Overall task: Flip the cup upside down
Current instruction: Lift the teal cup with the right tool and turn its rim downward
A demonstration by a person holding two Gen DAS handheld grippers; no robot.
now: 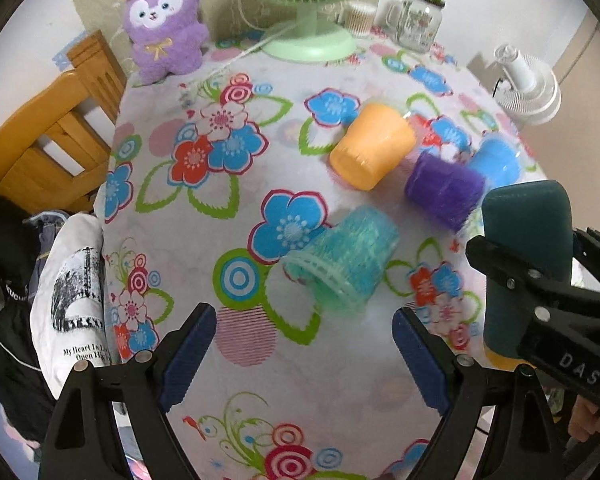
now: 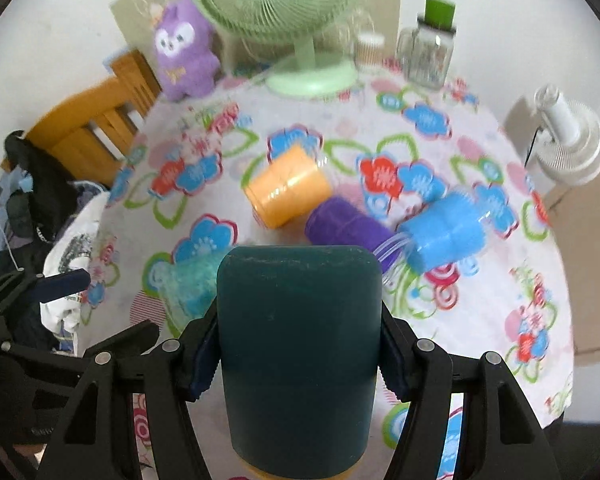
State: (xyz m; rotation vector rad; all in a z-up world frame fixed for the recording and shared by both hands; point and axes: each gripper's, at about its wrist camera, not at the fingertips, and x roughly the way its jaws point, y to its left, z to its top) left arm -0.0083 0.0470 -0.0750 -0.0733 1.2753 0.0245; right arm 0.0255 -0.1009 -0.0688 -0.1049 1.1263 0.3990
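Cup held upright in my right gripper [image 2: 300,344]

Jaws clamped the dark teal cup [image 2: 300,344] across its sides, long axis along the fingers; left gripper [image 1: 304,344] gaped wide, empty, near the aqua cup [image 1: 340,256].

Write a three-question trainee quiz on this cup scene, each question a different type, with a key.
1. True or false: the right hand-held gripper is shut on the dark teal cup.
2. Which cup lies nearest the open left hand-held gripper? A) orange cup B) clear teal cup C) purple cup
3. Fill in: the blue cup lies on its ____.

Key: 1 true; 2 B; 3 side.
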